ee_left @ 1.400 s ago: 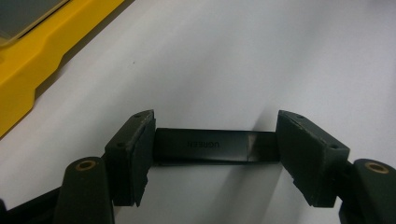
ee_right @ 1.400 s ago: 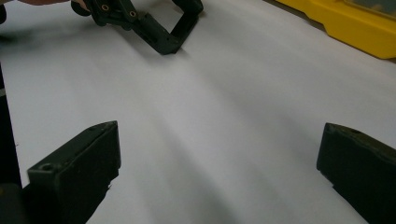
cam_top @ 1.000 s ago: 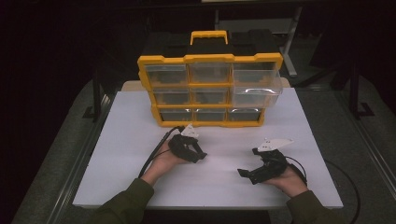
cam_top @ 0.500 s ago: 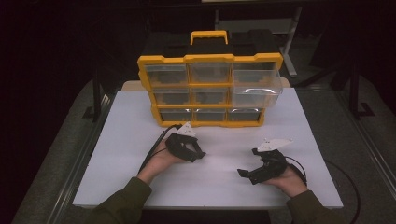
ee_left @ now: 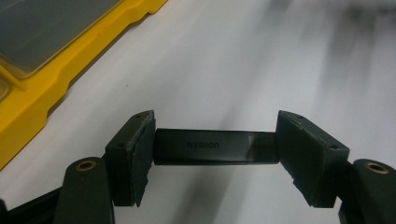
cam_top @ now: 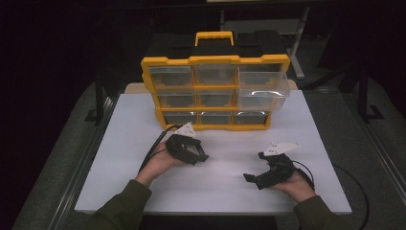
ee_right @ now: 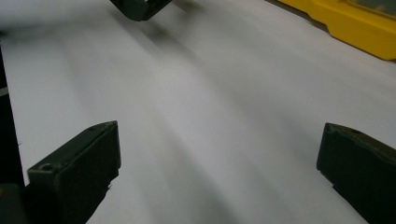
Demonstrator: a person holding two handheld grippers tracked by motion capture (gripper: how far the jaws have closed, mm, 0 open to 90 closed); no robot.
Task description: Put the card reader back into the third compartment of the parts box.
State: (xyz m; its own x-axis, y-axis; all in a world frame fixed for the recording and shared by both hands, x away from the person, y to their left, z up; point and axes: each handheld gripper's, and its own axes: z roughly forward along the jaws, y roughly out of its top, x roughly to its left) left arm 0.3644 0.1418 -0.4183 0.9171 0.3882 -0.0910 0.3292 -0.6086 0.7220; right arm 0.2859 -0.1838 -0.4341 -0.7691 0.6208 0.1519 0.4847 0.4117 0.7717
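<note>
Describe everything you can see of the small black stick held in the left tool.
The black stick is a slim, matte bar, plastic by its look, with UGREEN printed on it and a glossier section at one end. It lies crosswise, clamped end to end by the left tool, above the white table, touching nothing else.

Room is lying in near darkness; light is falling only on the white table top (cam_top: 335, 158), which is showing soft grey shadow streaks. Table is sitting on a dark frame with grey rails running along its left and right edges. Grey floor (cam_top: 43, 158) is showing on both sides. Behind the table, a light metal stand (cam_top: 297, 43) with slanted legs is standing at upper right. Dark upright posts are flanking the table, one left, one right. Back wall is not resolving.
</note>
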